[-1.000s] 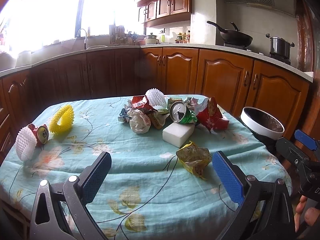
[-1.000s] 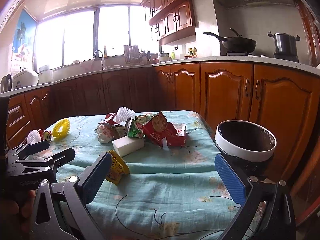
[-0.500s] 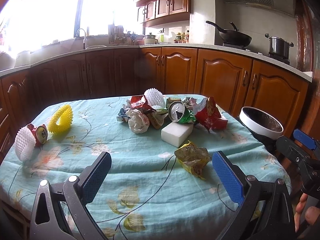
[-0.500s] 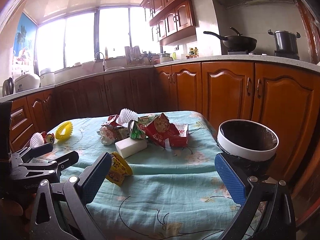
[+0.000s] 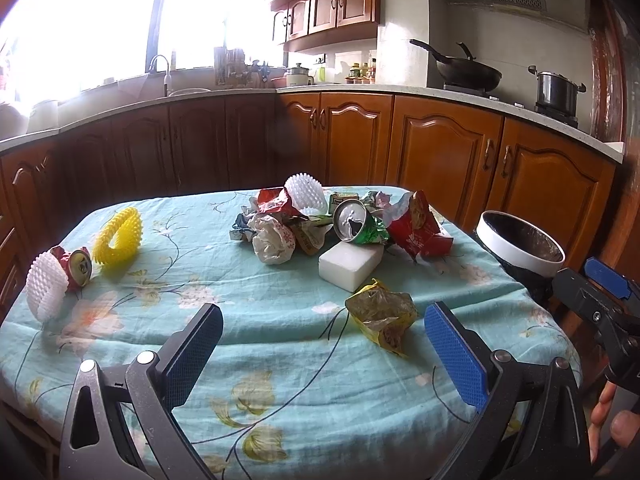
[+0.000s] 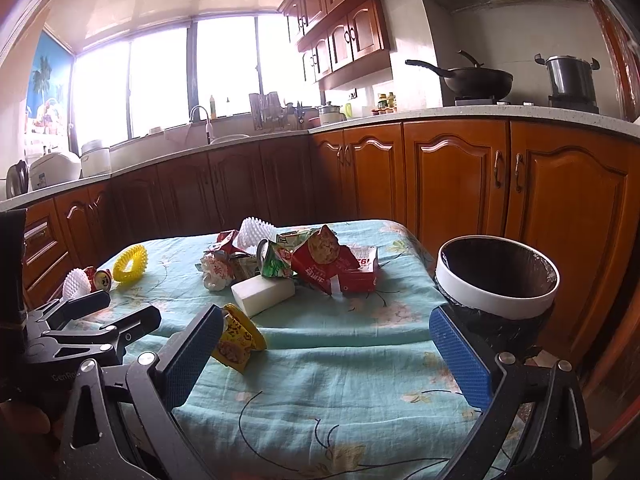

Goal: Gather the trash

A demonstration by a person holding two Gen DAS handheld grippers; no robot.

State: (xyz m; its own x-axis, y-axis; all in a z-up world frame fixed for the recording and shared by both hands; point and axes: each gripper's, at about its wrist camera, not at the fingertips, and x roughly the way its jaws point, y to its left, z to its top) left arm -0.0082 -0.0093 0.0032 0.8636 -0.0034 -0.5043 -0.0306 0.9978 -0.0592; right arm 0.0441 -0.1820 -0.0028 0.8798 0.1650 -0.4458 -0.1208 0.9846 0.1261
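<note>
Both the left gripper [image 5: 323, 344] and the right gripper [image 6: 326, 350] hover with jaws spread wide and empty above a floral teal tablecloth [image 5: 280, 380]. A crumpled yellow snack wrapper [image 5: 382, 314] lies nearest, just before a white foam block [image 5: 350, 266]. Beyond, a heap of crushed green can [image 5: 354, 224], red wrappers [image 5: 418, 230] and wadded paper [image 5: 272, 238] crowds mid-table, with the white-rimmed trash bin [image 6: 496, 280] off its right edge.

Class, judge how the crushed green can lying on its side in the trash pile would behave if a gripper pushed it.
The crushed green can probably feels light. Dented, it likely rolls unevenly, and it leans against the white block.
</note>
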